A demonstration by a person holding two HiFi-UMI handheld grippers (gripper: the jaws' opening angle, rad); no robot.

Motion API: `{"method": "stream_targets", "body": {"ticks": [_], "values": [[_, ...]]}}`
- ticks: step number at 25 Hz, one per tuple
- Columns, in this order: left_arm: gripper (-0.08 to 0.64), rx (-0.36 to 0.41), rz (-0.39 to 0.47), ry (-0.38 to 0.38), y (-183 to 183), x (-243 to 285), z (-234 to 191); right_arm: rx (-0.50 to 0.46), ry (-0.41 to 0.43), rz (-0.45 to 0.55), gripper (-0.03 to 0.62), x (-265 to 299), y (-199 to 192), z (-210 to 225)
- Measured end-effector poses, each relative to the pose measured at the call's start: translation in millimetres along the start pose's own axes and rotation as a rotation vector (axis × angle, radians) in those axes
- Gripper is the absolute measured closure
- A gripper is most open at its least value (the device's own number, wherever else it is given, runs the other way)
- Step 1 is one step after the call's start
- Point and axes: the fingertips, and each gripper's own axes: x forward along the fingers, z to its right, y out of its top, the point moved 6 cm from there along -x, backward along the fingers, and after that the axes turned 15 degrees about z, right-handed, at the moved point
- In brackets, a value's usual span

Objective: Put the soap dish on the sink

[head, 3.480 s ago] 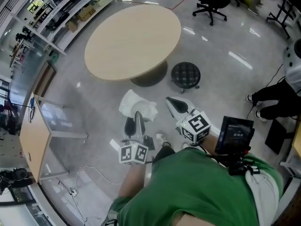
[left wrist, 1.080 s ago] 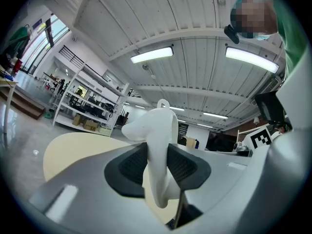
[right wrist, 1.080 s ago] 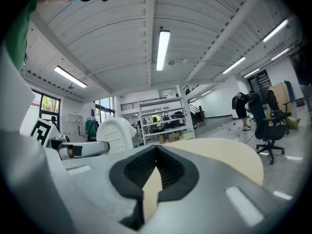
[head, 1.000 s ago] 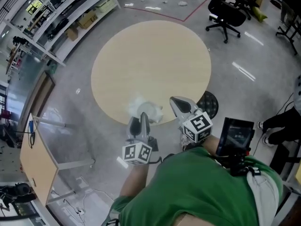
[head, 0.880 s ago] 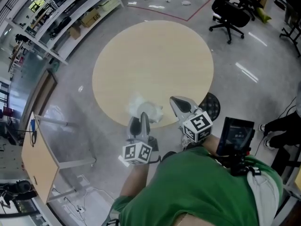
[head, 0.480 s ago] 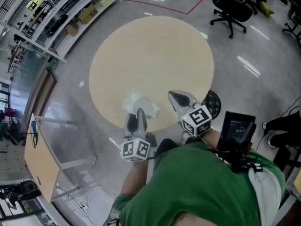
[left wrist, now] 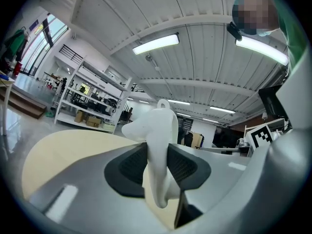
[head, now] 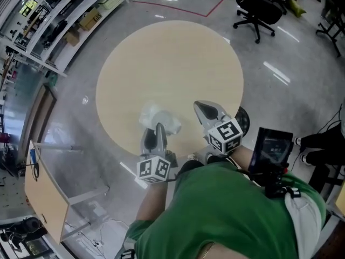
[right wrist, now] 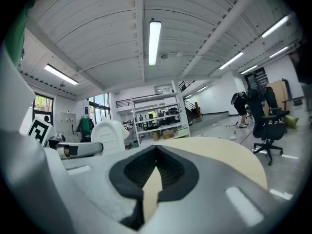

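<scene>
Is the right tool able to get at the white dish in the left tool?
Likely yes: the right tool, empty and shut, is beside the left tool, nothing between it and the white dish.

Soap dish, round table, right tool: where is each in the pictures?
soap dish (left wrist: 161, 130), left gripper view, its white upright body
round table (head: 172, 58), head view, bare top
right tool (head: 201, 107), head view, its front tip

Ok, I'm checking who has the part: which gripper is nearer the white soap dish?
Left. The left gripper is clamped on the soap dish over the round table edge; the right gripper hangs beside it, apart and empty.
</scene>
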Motion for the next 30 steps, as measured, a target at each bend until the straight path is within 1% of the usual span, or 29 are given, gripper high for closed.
{"method": "stream_targets", "body": {"ticks": [4, 8, 13, 19, 25, 30], "values": [[0.431, -0.015, -0.019, -0.024, -10.3, 11.8, -11.9, -0.004, -0.025, -0.036, 0.591, 8.3, -0.7, 2.5], [0.431, -0.028, -0.070, -0.030, -22.6, 21.6, -23.5, -0.018, -0.036, -0.065, 0.591, 15.3, -7.1, 4.9], [0.431, -0.039, -0.143, -0.026, -42.1, 33.5, -36.3, -0.008, -0.062, -0.124, 0.591, 20.7, -21.4, 11.8], [0.431, -0.053, -0.243, -0.012, -84.6, 43.8, -53.5, 0.014, -0.096, -0.173, 0.591, 30.7, -49.9, 25.9], [0.431, -0.073, -0.342, 0.016, -119.9, 50.3, -61.5, 0.045, -0.131, -0.223, 0.591, 32.1, -68.7, 41.2], [0.431, -0.098, -0.402, 0.028, -148.6, 64.4, -65.1, 0.074, -0.142, -0.267, 0.591, 35.1, -90.6, 54.0]]}}
